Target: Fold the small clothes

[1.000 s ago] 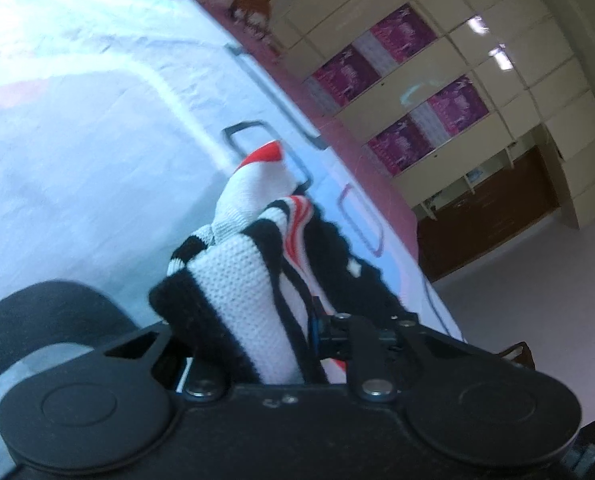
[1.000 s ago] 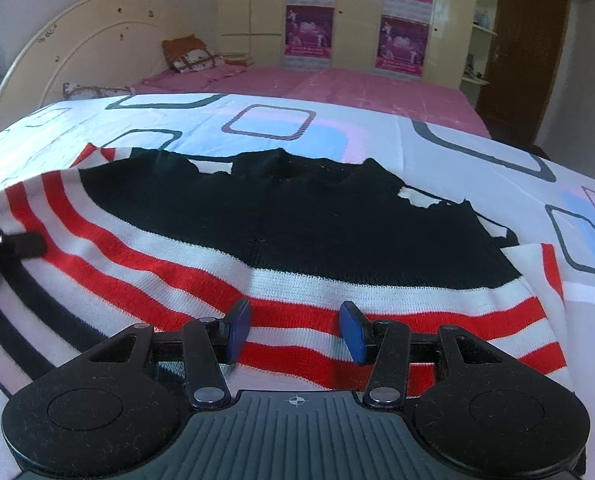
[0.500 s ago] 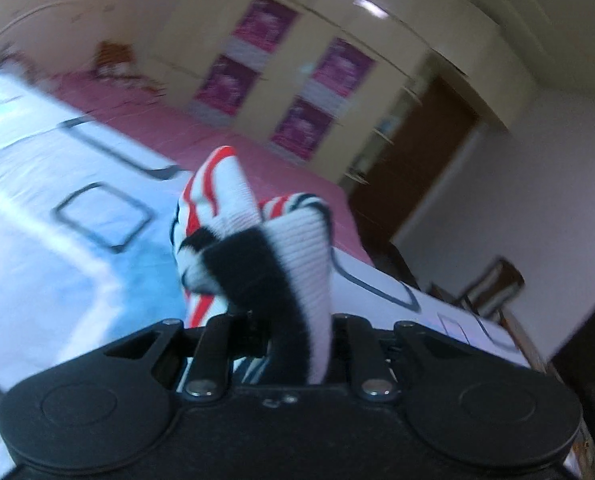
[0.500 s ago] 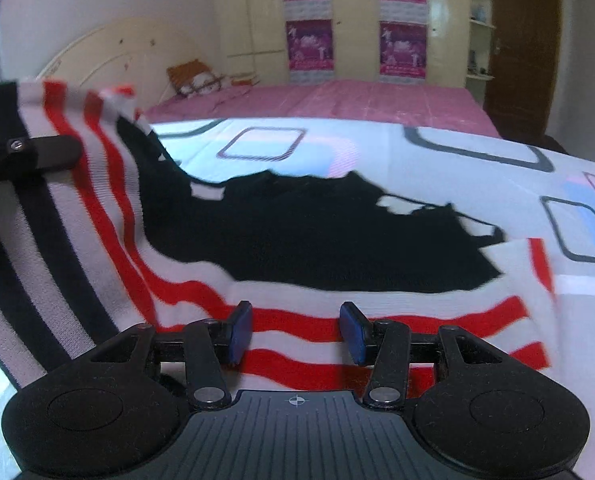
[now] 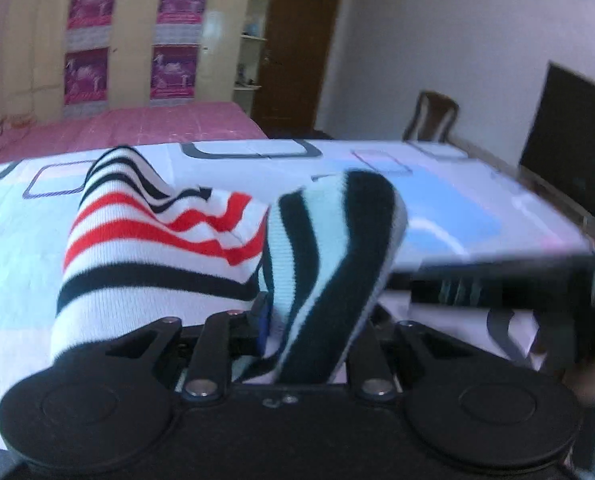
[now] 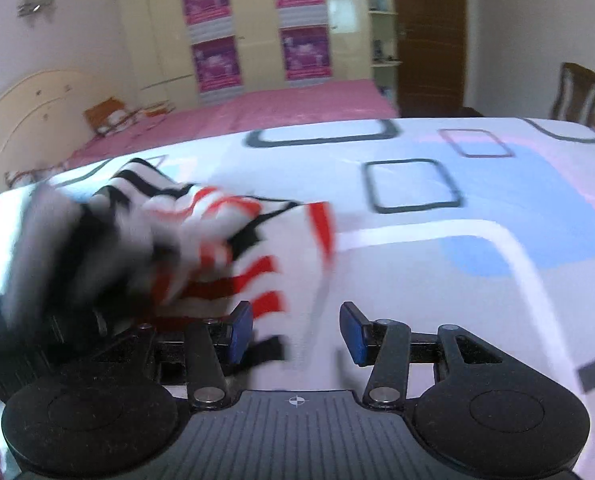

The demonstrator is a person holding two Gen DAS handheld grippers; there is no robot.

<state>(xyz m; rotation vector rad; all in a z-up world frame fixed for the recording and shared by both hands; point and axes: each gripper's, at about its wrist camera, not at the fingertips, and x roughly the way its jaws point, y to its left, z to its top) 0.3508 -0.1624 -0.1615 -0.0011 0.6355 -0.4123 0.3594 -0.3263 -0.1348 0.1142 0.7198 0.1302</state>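
We hold a striped knit sweater point(image 5: 157, 248) bunched up above the bed point(image 5: 437, 184), a thick fold of its black, white and red stripes running down between the fingers of our left gripper point(image 5: 301, 320). Those fingers are easing apart at this moment, yet the cloth fills the gap and one blue pad point(image 5: 262, 322) is pressed against it, so the grip holds. From the right wrist view the same sweater point(image 6: 217, 240) appears as a blurred heap on the left side of the patterned bedsheet point(image 6: 457, 248), part of it draped over the left gripper's dark body at the frame's edge. Our right gripper point(image 6: 295, 330) hangs just beside it with its fingers point(image 6: 353, 332) parted and nothing clamped between them; the hem of the sweater hangs in front of the left-hand finger, and we cannot tell whether it touches the pad. The sheet under the right-hand finger lies bare, printed with blue patches and grey rounded squares. Behind the bed a pink bedspread point(image 6: 289, 100) runs back to a cream wardrobe point(image 6: 257, 24) hung with purple posters, beside a brown door point(image 6: 429, 32) and a wooden chair point(image 6: 575, 92).
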